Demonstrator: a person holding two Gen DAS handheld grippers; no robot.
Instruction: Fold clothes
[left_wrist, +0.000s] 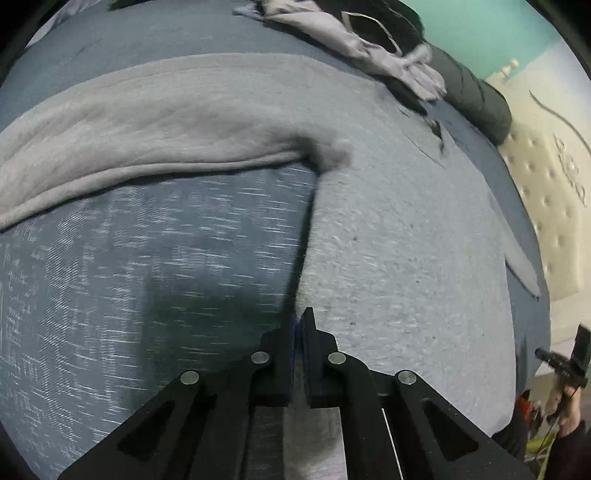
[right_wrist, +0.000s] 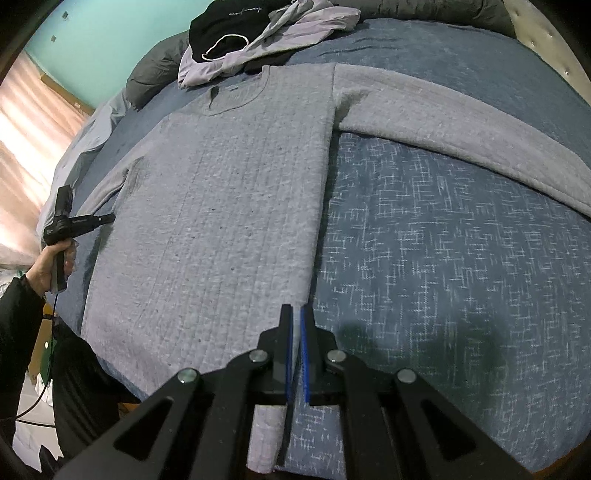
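A grey long-sleeved sweater (right_wrist: 229, 206) lies flat on a blue patterned bed cover (right_wrist: 443, 280), neck toward the far side. One sleeve (right_wrist: 461, 122) stretches out to the side. In the left wrist view the sweater (left_wrist: 399, 236) fills the right half and its sleeve (left_wrist: 147, 122) runs left. The gripper in the left wrist view (left_wrist: 298, 321) is shut on the sweater's side edge near the hem. The gripper in the right wrist view (right_wrist: 295, 314) is shut at the sweater's side edge, with light fabric between its blue pads. A hand-held gripper (right_wrist: 74, 221) hovers at the sweater's far side.
A heap of black and pale lilac clothes (right_wrist: 258, 37) lies at the head of the bed beside a dark pillow (right_wrist: 155, 70). A tufted cream headboard (left_wrist: 546, 192) and a teal wall (right_wrist: 110, 33) border the bed. The person's dark sleeve (right_wrist: 22, 332) is at the left.
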